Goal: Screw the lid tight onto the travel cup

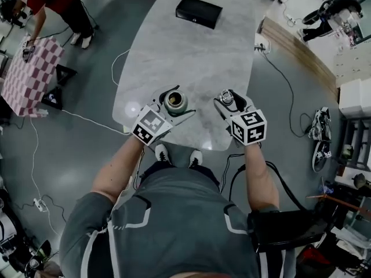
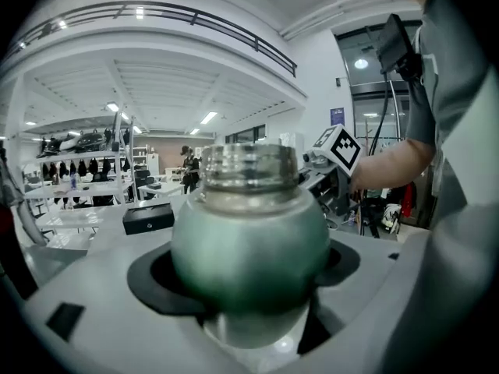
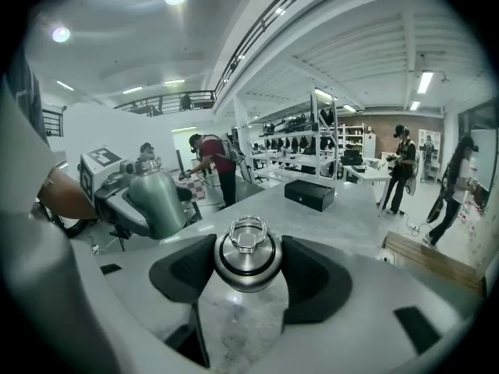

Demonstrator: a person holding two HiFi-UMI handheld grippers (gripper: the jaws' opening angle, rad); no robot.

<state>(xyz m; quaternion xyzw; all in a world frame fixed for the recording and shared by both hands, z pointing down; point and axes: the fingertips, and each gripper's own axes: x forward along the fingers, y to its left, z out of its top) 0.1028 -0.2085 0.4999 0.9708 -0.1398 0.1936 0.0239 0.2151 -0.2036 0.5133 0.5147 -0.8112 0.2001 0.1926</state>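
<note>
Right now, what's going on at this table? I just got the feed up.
A person is working with a gripper in each hand over the near end of the marble table. The left gripper has its fingers closed on the green travel cup, whose mouth is open. The right gripper grips the metal lid. The two are held side by side, apart, so the lid is not yet on the cup. A black box sits at the table's far end.

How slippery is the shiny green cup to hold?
Probably slippery: the cup looks like smooth, glossy metal. Its round body would likely roll if laid down. It seems hard, not squashy.
</note>
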